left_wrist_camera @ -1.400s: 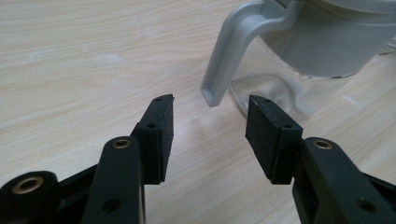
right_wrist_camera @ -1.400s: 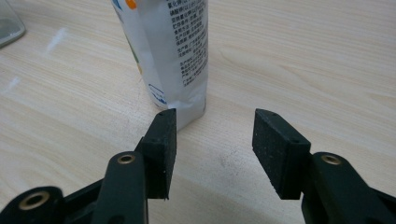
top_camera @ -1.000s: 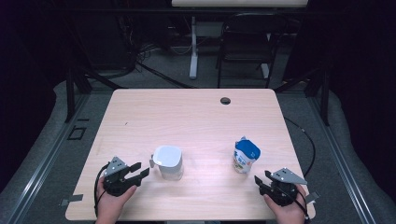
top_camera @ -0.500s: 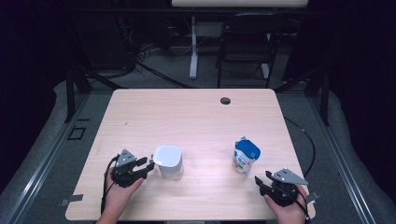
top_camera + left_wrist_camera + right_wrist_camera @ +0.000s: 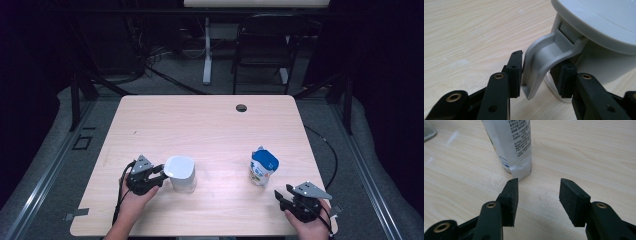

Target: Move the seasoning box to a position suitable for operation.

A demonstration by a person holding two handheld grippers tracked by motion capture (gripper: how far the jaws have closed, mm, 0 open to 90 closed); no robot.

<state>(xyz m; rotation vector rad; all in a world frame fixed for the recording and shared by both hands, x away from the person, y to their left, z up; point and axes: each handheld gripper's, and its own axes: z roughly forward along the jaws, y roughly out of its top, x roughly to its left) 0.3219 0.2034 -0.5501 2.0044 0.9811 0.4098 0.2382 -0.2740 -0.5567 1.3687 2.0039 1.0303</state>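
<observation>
A white lidded jug stands on the wooden table, front left of centre. My left gripper is at its left side. In the left gripper view the jug's grey handle sits between the jaws of my left gripper, with both pads pressed against it, under the lid. A blue and white pouch stands upright at the front right. My right gripper rests open on the table just in front of and right of the pouch, with nothing between its jaws.
A small dark hole sits near the table's far edge. A chair and a desk leg stand on the floor beyond the table. A clear rounded edge shows at the top left of the right gripper view.
My left gripper has slid right to the jug and closed its jaws on the handle. The right gripper, jug and pouch have stayed put.
</observation>
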